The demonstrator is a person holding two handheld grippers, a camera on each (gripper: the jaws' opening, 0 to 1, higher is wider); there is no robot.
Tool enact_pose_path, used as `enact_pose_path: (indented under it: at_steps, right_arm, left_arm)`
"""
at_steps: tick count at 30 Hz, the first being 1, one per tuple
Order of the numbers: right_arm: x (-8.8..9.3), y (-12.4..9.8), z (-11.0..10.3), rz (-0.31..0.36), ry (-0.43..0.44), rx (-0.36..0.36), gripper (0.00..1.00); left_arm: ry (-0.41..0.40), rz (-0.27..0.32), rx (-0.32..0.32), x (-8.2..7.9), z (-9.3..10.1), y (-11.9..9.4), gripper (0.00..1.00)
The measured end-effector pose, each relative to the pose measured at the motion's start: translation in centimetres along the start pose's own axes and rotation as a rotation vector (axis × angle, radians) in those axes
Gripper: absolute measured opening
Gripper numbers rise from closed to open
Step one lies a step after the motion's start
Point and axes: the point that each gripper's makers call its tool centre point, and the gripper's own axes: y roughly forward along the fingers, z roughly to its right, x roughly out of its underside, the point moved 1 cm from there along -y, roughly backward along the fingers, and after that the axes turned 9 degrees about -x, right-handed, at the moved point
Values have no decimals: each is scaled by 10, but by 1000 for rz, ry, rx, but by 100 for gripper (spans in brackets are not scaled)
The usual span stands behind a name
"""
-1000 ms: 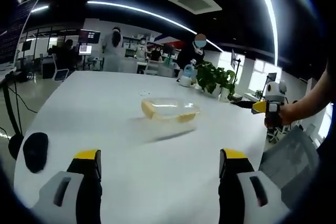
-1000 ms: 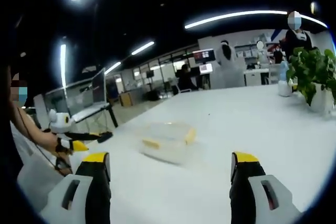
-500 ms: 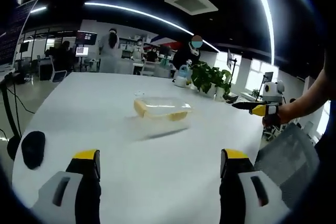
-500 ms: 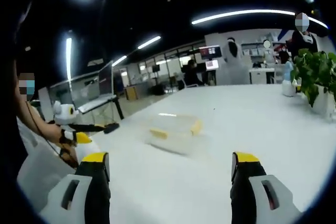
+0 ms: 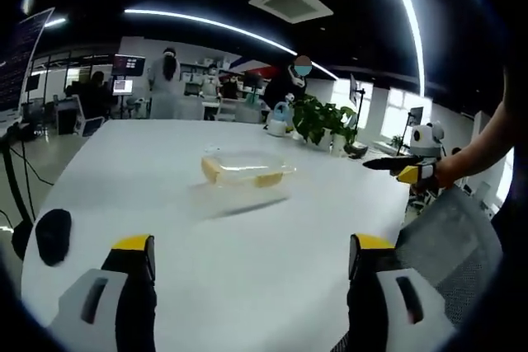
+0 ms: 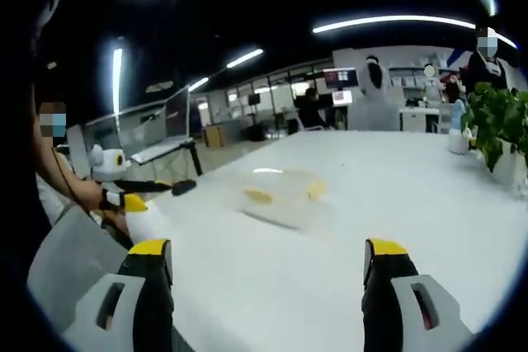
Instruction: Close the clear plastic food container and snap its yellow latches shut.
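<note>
Both grippers, left gripper [image 5: 245, 274] and right gripper [image 6: 269, 274], hover with jaws spread, grasping nothing. The clear food container [image 5: 240, 168] sits mid-table [image 5: 247, 245]; a black mouse [image 5: 54, 235] lies near the table's edge in the left gripper view.

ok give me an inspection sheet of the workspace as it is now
surface: white table, large, mostly bare.
job's things: clear plastic food container with yellow latches, standing alone mid-table; whether the lid is seated cannot be told.
clutter: dark rounded object near the table edge; potted plant and a small pale bottle-like item at the far side.
grippers: left gripper open, holding nothing; right gripper open, holding nothing; both short of the container.
cables: dark cable hanging beside the table.
surroundings: open office, ceiling strip lights, monitors, several people standing behind.
</note>
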Motion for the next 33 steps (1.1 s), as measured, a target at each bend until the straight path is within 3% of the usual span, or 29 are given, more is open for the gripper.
enact_pose_path:
  at_steps: [5,23,33]
  right_arm:
    - [-8,-4,-4,13,-16,-11,97]
    - [-1,-22,-7,14,-16,27,96]
    - [2,-20,-4,2,-4,36,95]
  left_arm:
    - [30,6,15,1,10,-5,99]
    - [56,14,21,1,24,-15,97]
    - [71,5,10,5,18,-18,98]
